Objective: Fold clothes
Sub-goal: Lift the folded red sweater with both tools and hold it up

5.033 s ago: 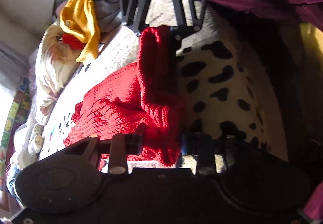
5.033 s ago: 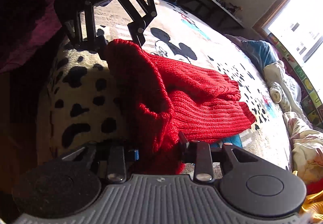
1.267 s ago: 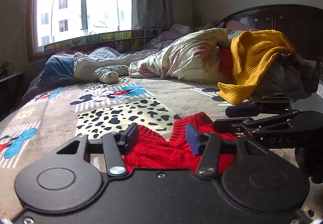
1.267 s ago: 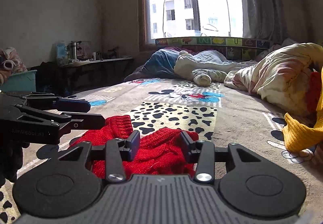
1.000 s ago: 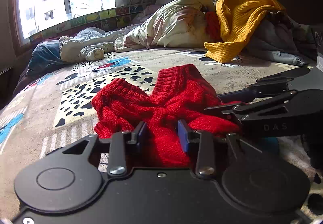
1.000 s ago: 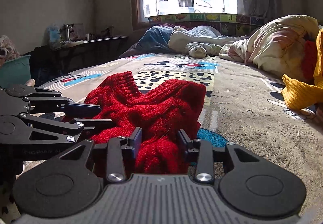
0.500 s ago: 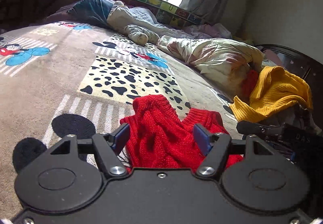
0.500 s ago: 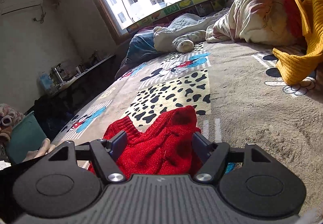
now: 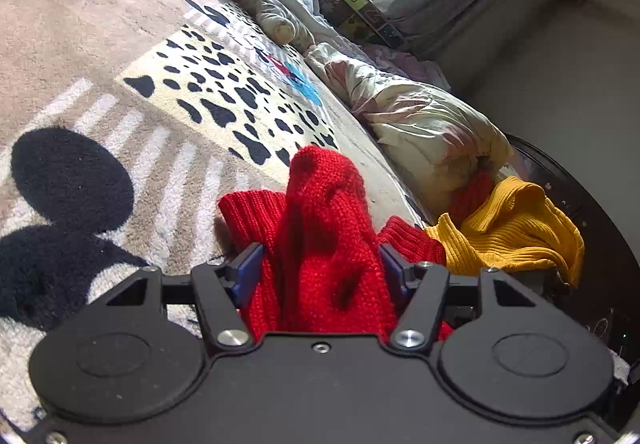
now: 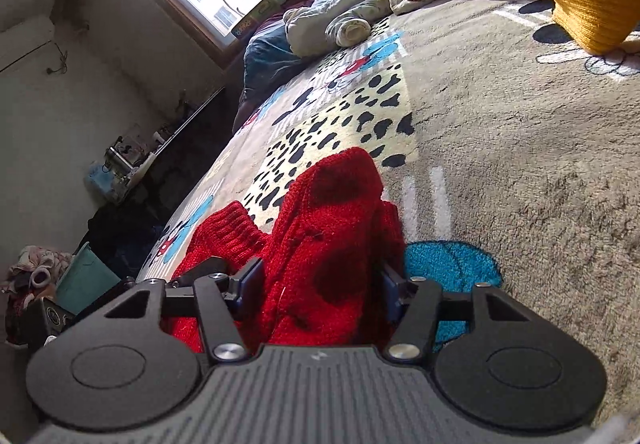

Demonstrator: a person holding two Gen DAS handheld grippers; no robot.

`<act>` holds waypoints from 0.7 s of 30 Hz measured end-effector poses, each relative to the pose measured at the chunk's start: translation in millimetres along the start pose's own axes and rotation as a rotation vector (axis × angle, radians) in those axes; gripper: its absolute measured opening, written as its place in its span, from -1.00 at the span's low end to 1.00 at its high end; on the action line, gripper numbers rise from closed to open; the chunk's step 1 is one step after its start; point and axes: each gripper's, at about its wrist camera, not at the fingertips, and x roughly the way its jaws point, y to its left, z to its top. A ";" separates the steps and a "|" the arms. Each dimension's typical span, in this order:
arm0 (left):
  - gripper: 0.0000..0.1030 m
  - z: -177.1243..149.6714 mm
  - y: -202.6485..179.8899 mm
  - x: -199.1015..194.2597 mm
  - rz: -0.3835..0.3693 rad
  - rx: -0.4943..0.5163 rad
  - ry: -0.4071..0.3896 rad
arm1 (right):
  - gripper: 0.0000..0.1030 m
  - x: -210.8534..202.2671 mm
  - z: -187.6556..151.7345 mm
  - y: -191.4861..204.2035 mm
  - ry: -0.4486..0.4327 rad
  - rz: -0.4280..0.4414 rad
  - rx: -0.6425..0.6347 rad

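Red sweater [image 9: 324, 244] on the bed [image 9: 100, 56] is bunched between both half-closed, just-narrowing jaws; even gripping is advised before lifting.

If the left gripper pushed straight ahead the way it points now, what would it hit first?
The red sweater: a bunched fold of it already sits between the left gripper jaws, which have just been closing. Past that hump lies the blanket, though how far off is hard to judge.
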 end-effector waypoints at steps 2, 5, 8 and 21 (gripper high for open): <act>0.14 -1.2 -0.7 -2.5 -0.084 0.014 0.016 | 0.06 4.3 -0.6 6.9 0.031 0.016 -0.039; 0.26 -3.6 4.0 8.8 0.051 0.052 0.082 | -0.02 10.9 -2.5 8.0 0.047 0.000 -0.061; 0.32 0.4 -3.5 3.4 0.069 0.063 0.069 | 0.01 1.1 -2.6 13.7 -0.003 -0.025 -0.054; -0.48 35.2 3.6 9.6 -0.025 -0.087 0.021 | -0.18 -7.8 20.4 -2.8 -0.118 -0.064 0.010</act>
